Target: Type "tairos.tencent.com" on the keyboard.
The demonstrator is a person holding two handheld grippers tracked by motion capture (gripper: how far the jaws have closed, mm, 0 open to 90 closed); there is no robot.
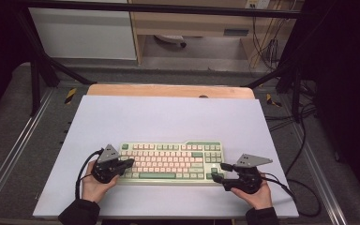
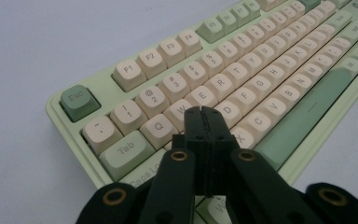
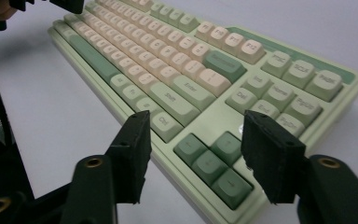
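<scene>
A pale lavender-white mat (image 1: 168, 117), smooth and matte, is spread over the table; a strip of bare wooden edge (image 1: 168, 90) is exposed behind it, and the near corners of the mat are cut off by the lower frame. On the mat's near half, a little nearer the person than its middle, lies the keyboard (image 1: 171, 161), a flat rectangle with a pale green plastic case and rounded cream and sage-green keycaps. Its key legends cannot be read from the high view. In the left gripper view the keyboard's right end runs out of frame, and the keys below the Tab row are covered by the jaws. In the right gripper view its far left end is cut off and the print on the nearer green keys is blurred.

The left gripper (image 1: 127, 163), black and angular with brass-coloured pivot rings, is seen clenched, jaws pressed together with nothing between them, its tip over the letter keys near W and E. The right gripper (image 1: 218, 172) is held at the keyboard's right front corner, jaws parted and gripping nothing, the dark green arrow keys (image 3: 212, 163) lying between them; whether the keyboard is touched cannot be made out.
</scene>
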